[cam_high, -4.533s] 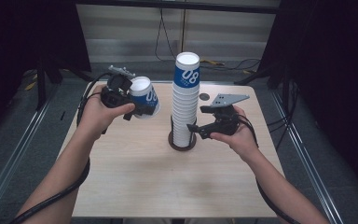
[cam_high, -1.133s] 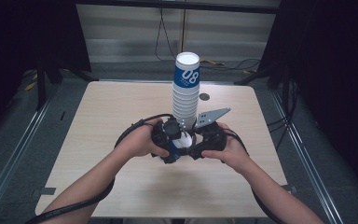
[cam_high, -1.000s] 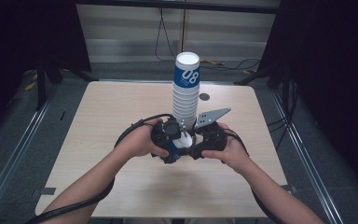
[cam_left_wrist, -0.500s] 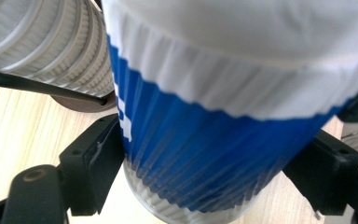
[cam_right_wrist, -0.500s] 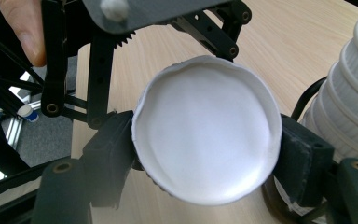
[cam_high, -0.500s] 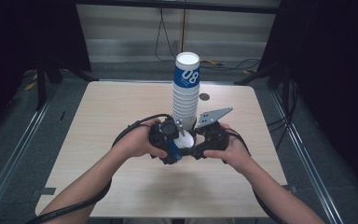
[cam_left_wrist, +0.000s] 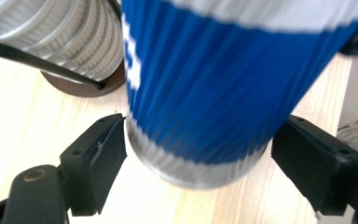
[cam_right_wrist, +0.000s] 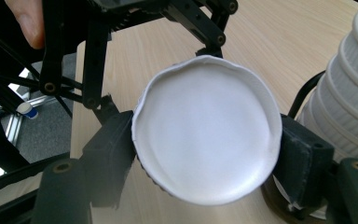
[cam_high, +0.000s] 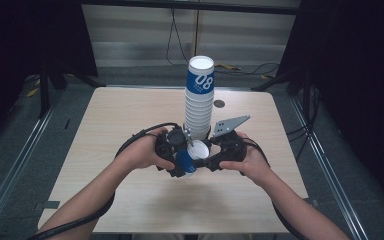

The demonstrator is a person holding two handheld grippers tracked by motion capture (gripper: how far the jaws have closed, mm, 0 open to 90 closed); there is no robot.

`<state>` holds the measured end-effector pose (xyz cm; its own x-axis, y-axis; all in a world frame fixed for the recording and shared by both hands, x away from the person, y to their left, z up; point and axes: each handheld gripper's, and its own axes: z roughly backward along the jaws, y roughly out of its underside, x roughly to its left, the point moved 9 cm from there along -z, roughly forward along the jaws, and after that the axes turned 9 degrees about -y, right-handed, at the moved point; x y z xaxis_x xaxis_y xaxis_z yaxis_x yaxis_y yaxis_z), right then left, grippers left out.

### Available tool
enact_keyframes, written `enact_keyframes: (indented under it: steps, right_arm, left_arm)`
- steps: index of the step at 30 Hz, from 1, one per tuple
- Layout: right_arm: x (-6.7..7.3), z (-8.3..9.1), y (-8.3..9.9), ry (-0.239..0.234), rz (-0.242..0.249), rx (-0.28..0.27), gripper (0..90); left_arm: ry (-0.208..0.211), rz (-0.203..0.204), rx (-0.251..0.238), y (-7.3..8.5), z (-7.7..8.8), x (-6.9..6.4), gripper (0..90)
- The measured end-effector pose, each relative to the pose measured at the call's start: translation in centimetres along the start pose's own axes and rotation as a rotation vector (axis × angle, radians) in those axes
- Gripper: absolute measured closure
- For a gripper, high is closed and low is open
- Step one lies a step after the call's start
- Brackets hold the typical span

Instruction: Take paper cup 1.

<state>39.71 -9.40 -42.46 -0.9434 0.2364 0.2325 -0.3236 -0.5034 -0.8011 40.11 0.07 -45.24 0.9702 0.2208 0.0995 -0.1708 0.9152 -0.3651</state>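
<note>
While my high view has both grippers meeting at a blue-white cup (cam_high: 192,156) before the cup stack (cam_high: 199,100), left gripper view shows its jaws just opened, flanking the cup's base, and right gripper view shows jaws clamped on its rim.

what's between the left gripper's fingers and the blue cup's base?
In the left gripper view, bare table shows in the gaps: the left gripper has just been opening, its fingers clear of the blue cup between them.
</note>
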Motion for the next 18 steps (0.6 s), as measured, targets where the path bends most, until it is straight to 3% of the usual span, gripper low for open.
enact_keyframes:
  steps: [1, 3, 4, 7, 10, 11, 13, 14, 18]
  right_arm:
    - [0.0, 0.0, 0.1, 0.001, -0.002, 0.002, 27.7]
    - [-0.2, 0.2, 0.3, 0.006, -0.005, 0.004, 27.7]
    - [-0.2, 0.2, 0.4, 0.005, -0.005, 0.004, 27.7]
    - [-0.4, 0.4, 0.7, 0.015, -0.012, 0.007, 27.7]
    - [-0.6, 0.8, 0.8, 0.021, -0.019, -0.008, 27.7]
    - [-0.6, 0.9, 0.9, 0.022, -0.023, -0.011, 27.7]
    - [-0.8, 1.2, 1.1, 0.027, -0.028, -0.013, 27.7]
    - [-0.8, 1.3, 1.1, 0.028, -0.030, -0.017, 27.7]
    - [-0.9, 1.7, 1.3, 0.028, -0.041, -0.033, 27.7]
  left_arm:
    - [0.000, -0.018, 0.001, 0.1, 0.1, 0.2, 17.8]
    - [0.004, 0.014, -0.008, 0.2, 0.1, 0.0, 17.9]
    - [0.002, -0.009, -0.006, 0.2, 0.2, 0.1, 17.9]
    - [0.006, 0.026, -0.024, 0.3, 0.4, 0.0, 18.1]
    - [0.011, 0.032, -0.055, 0.6, 0.4, 0.2, 18.0]
    - [0.004, 0.066, -0.074, 0.7, 0.4, 0.2, 17.9]
    - [0.002, 0.066, -0.088, 1.0, 0.3, 0.3, 17.7]
    - [0.002, 0.089, -0.105, 1.1, 0.2, 0.2, 17.7]
    - [0.001, 0.116, -0.172, 1.4, 0.0, 0.4, 17.6]
